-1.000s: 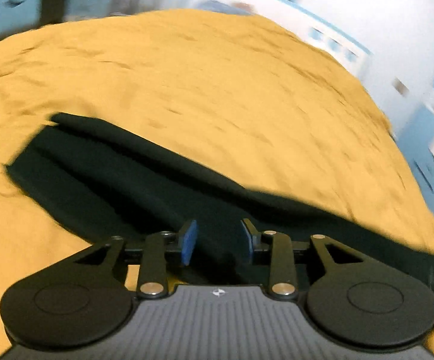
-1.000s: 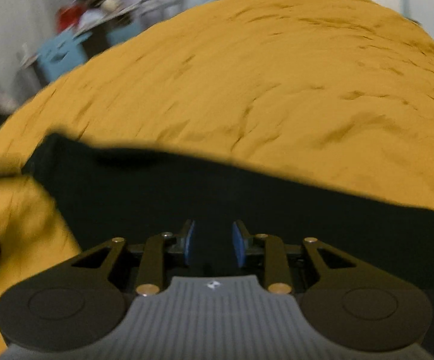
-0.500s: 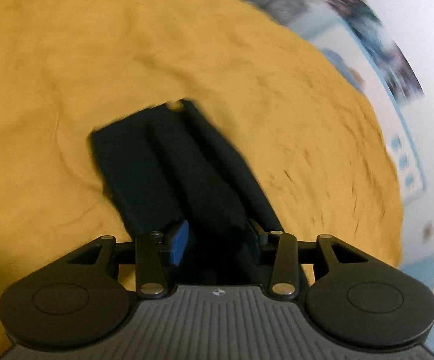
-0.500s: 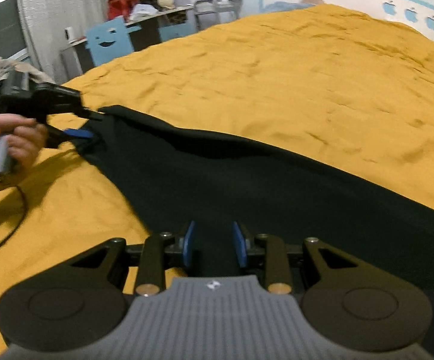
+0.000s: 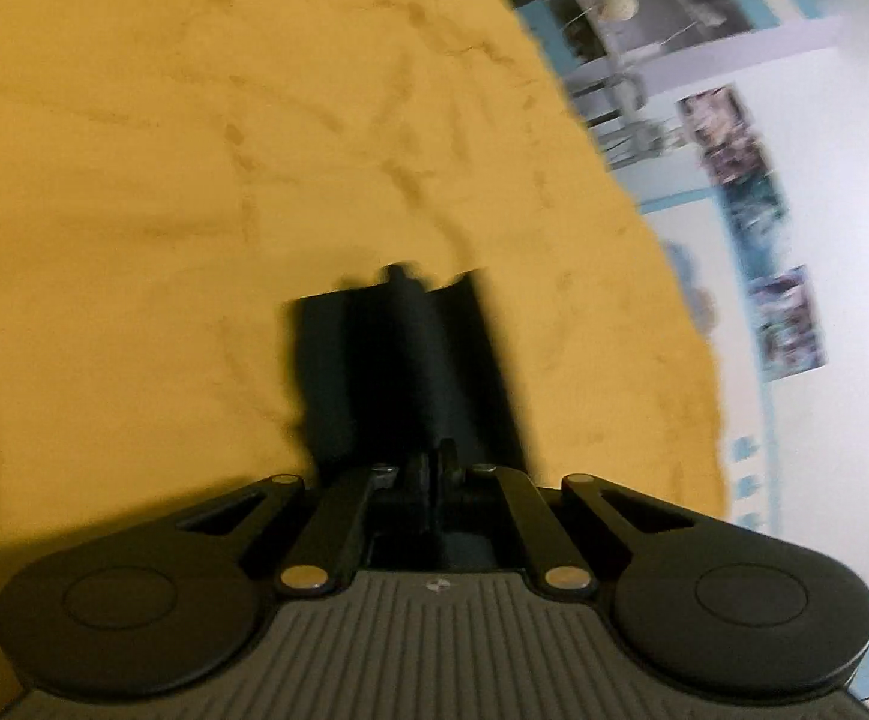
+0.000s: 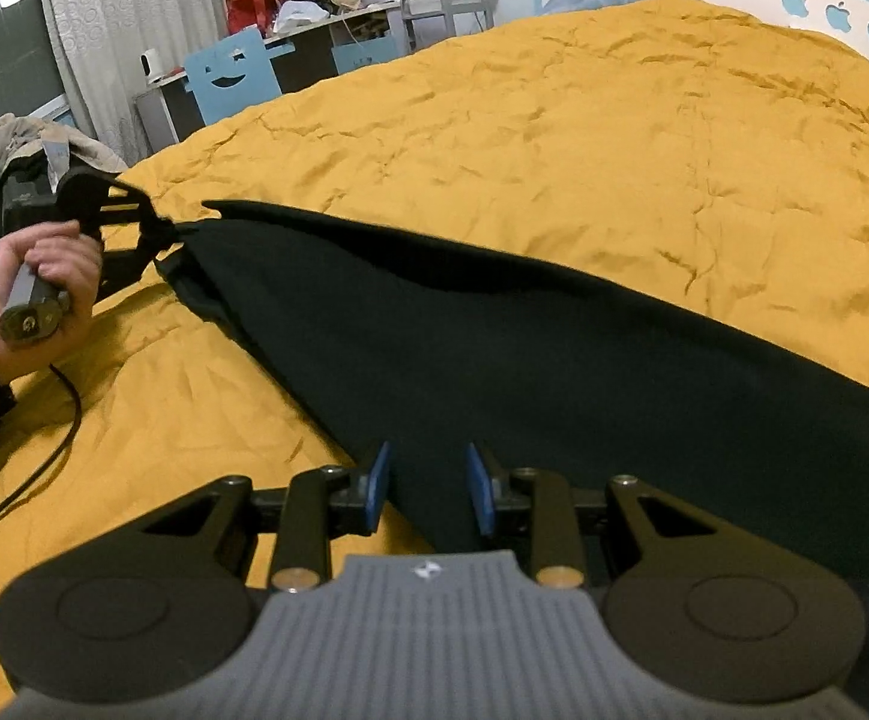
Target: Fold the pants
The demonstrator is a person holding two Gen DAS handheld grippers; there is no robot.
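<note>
Presently: pants [image 6: 554, 360] spread on bed [image 6: 554, 120] | left hand-held gripper [image 5: 432, 468] pinched shut on pants' end | right hand-held gripper [image 6: 425, 495] agape astride near edge, gripping nothing | risk: one-sided pull skews fold.

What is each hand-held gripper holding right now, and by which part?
The left hand-held gripper is shut on the black pants, pinching one end corner. The right hand-held gripper is open over the cloth and holds nothing.
</note>
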